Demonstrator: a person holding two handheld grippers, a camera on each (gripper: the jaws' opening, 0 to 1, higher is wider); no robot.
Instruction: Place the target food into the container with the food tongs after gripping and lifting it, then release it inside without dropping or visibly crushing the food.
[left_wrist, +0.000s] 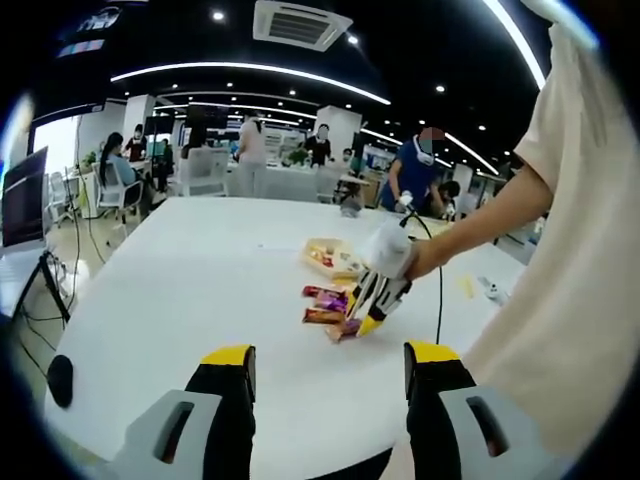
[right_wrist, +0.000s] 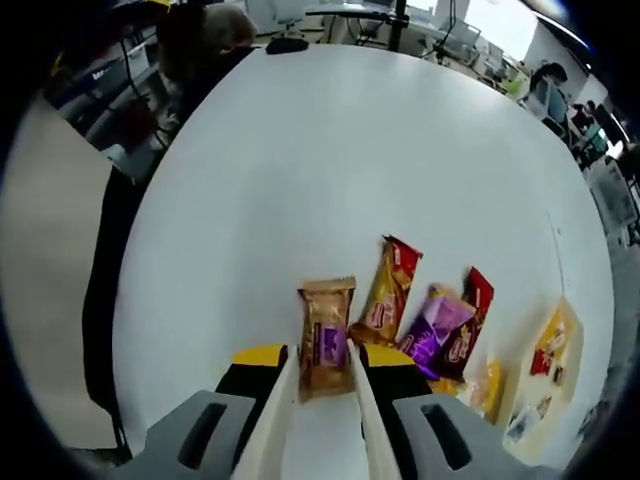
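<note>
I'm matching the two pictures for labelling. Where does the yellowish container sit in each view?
Left gripper view: yellowish container at centre, on the white table, just beyond the snack packets.
Right gripper view: container at the lower right edge, right of the packets.
Shared landmark: the row of snack packets, where the right gripper holds the food tongs.

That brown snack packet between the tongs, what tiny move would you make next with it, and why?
Probably lift it straight up a little. In the right gripper view the tongs already flank the brown packet, which seems to lie on the white table. The clear container sits beyond the other packets, so it must rise first.
</note>
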